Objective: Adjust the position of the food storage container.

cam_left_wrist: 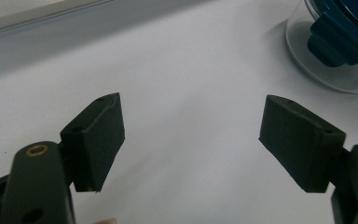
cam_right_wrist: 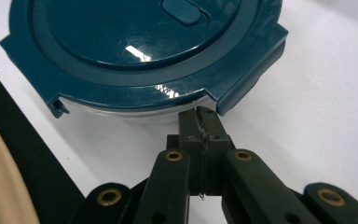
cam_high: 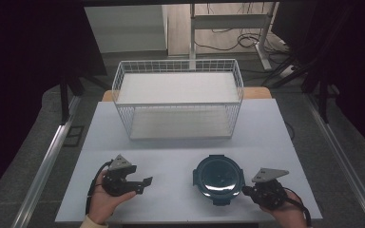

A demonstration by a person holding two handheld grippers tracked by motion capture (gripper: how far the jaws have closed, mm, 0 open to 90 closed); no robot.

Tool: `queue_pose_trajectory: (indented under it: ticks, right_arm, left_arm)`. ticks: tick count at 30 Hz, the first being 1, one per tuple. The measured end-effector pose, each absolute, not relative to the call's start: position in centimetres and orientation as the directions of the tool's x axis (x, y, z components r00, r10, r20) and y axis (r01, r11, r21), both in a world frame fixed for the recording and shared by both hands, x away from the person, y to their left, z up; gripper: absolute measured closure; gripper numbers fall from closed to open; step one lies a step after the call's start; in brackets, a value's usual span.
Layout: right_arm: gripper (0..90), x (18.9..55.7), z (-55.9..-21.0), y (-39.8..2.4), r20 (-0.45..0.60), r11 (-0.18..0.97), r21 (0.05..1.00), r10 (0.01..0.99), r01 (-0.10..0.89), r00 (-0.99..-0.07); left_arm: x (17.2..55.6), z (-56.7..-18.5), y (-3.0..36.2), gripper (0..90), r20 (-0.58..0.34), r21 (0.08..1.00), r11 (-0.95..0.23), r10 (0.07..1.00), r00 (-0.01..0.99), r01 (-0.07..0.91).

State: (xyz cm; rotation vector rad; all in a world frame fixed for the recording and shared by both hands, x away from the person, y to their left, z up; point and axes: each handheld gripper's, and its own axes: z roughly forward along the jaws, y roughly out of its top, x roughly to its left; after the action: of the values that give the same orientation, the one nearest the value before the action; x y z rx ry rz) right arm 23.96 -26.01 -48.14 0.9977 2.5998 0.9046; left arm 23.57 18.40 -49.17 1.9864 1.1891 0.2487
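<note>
The right gripper [cam_right_wrist: 200, 122] has its fingers pressed flat together with nothing between them, their tips touching or just short of the clear wall under the rim of the round container [cam_right_wrist: 144, 56], beside one of the teal lid's [cam_high: 218, 173] latch tabs. That container stands on the near right part of the bench [cam_high: 171, 147], between the two hands. It looks like a glass or hard clear plastic bowl under a stiff snap-on lid, so likely rigid, somewhat heavy for its size, and smooth enough to slide on the bench if nudged from one side. The best purchase is probably a latch tab or the lid's overhanging rim, not the slick curved wall. The left gripper [cam_high: 138, 183] rests to the left, well apart from the container, fingers [cam_left_wrist: 95, 140] spread wide and holding nothing. Farther back stands a white wire basket [cam_high: 178, 97], apparently empty. Whether the bowl has contents cannot be told through the glossy lid, nor whether the latches are locked, and its far side is cut off in both gripper views.
</note>
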Motion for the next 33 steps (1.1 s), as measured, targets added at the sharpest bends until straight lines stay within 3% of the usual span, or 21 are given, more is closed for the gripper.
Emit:
queue_pose_trajectory:
  ticks: [15, 33]
  right_arm:
    - [89.6, 24.5, -48.0, -25.1, -0.042, 0.598, 0.617, 0.675, 0.512, -0.737]
    - [89.6, 25.1, -47.9, -21.4, -0.023, 0.601, 0.642, 0.637, 0.477, -0.771]
  left_arm:
    - [23.7, -49.2, 18.4, 22.1, -0.219, 0.710, -0.244, 0.814, 0.538, 0.660]
    - [23.9, -49.0, 18.8, 22.1, -0.226, 0.713, -0.230, 0.819, 0.527, 0.662]
